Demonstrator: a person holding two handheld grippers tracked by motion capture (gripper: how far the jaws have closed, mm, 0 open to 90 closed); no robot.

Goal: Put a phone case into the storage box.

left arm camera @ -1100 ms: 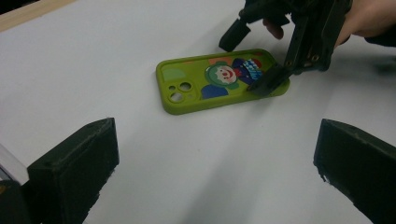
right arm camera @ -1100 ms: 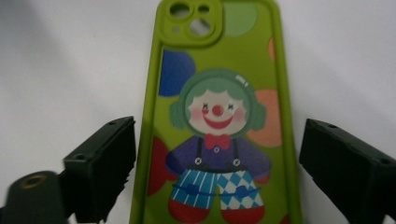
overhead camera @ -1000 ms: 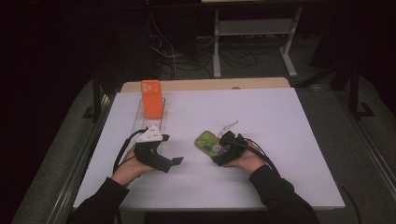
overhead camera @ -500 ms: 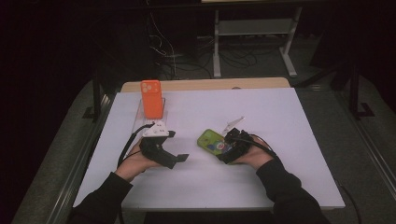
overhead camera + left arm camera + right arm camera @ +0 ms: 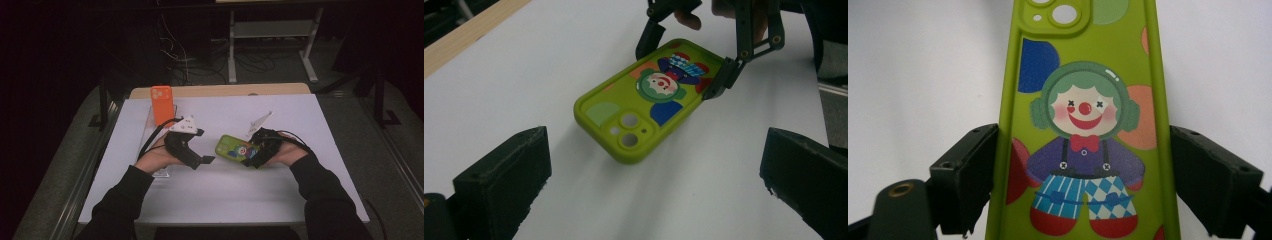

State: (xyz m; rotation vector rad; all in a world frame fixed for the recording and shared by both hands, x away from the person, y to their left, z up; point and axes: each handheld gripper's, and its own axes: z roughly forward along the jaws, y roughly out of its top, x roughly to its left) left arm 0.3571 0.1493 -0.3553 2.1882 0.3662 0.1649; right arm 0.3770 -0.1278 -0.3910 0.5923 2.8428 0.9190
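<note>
White tabletop (image 5: 300, 200) has plenty of free surface on all sides of the work, front edge and right edge well apart from both hands; wooden strip (image 5: 220, 91) runs along the far edge. Orange phone case (image 5: 162, 104) stands upright near the far-left corner on a clear stand, just behind the left tongs (image 5: 202, 159), trailing cable beside it. Nothing lies between the two tongs. Green phone case (image 5: 231, 147) sits mid-tabletop, raised off the surface at the gripped end, camera end lower and pointing at the left tongs. Right tongs (image 5: 250, 161) pinch it across its width at the bottom end, one jaw on each long edge. Left tongs spread wide, nothing in them, aimed at the case's camera end, near but apart. Case look: lime green, clown print with green hair, red nose, purple top, blue patterned trousers; three camera cutouts at one corner.
</note>
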